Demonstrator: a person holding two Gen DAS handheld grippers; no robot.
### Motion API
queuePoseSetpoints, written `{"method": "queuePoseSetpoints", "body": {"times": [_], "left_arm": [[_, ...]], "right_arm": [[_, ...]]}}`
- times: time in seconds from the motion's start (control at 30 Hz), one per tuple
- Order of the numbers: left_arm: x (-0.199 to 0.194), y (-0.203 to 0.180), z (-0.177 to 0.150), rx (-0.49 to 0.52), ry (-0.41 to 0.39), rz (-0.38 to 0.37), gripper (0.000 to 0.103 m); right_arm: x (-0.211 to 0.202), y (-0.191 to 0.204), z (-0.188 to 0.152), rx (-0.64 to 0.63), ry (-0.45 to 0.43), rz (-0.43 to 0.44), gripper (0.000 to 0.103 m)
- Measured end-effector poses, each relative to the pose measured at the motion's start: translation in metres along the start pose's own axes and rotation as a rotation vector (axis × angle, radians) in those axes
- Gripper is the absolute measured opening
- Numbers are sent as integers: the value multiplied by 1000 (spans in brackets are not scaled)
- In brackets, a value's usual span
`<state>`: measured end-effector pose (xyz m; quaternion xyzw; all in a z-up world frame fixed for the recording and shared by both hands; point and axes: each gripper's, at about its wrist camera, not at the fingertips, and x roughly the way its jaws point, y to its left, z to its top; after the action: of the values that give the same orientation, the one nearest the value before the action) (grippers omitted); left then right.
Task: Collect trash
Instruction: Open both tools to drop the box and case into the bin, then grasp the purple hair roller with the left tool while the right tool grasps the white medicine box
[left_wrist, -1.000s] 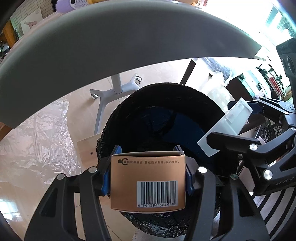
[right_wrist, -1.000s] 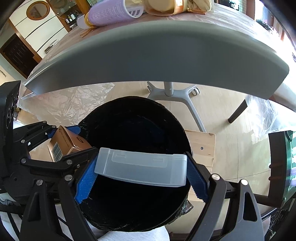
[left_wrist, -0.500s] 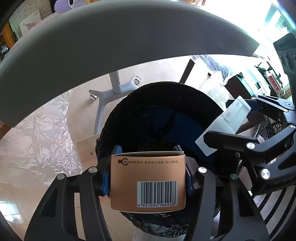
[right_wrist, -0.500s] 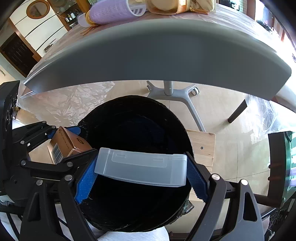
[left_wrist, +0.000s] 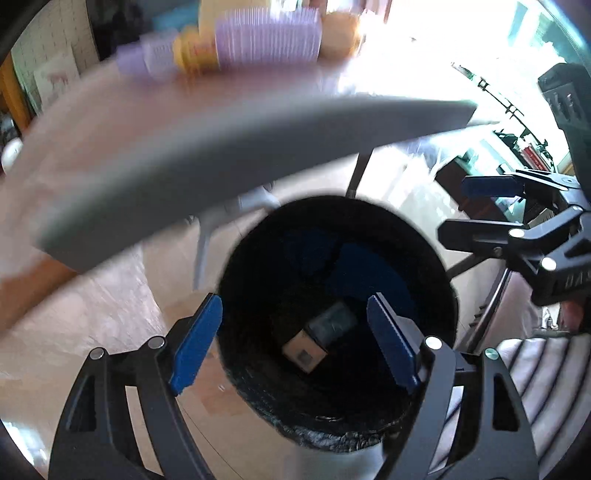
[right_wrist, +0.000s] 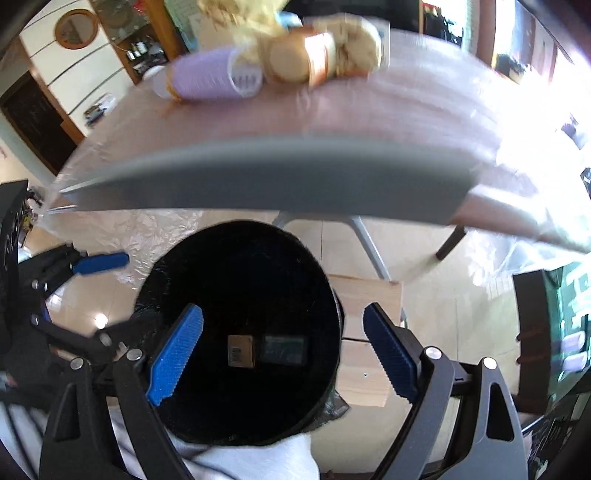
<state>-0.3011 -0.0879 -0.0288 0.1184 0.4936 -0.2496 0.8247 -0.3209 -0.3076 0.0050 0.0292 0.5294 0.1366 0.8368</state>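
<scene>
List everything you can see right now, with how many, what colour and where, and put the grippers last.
Trash bin: one, black, on the floor below the table edge.
Cardboard box: one, brown, at the bin's bottom.
Plastic case: one, translucent, beside the box in the bin.
Table: one, grey edge, above the bin.
Roller: one, lilac, on the table.
Wooden board: one, pale, beside the bin.
Left gripper: one, black with blue pads, open and empty after just opening.
Right gripper: one, same colours, open and empty.
</scene>
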Motion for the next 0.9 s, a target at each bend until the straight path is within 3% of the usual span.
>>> {"method": "queuePoseSetpoints", "body": {"times": [0.1, 0.17, 0.23, 0.33, 0.43, 0.5, 0.73, 0.9], "left_arm": [[-40, 5, 14, 8, -98, -39, 85], [-62, 9, 26, -3, -171, -61, 101], [-80, 14, 43, -8, -251, -41, 101], [-82, 25, 69, 9, -295, 29, 101], [-65, 49, 97, -35, -256, 134, 101], [-55, 69, 112, -98, -220, 153, 101], [-19, 138, 156, -368, -152, 41, 101], [3, 152, 166, -439, -103, 8, 101]], "right_arm": [[-39, -5, 10, -3, -78, 29, 89], [-59, -10, 23, 18, -142, 18, 95], [-74, -15, 40, 34, -212, -4, 98], [-81, -23, 71, 57, -280, -32, 99], [-74, -32, 101, 81, -286, -98, 99], [-65, -42, 121, 104, -283, -125, 99], [-31, -56, 180, 103, -257, -140, 99], [-6, -53, 208, 7, -176, -120, 99]]}}
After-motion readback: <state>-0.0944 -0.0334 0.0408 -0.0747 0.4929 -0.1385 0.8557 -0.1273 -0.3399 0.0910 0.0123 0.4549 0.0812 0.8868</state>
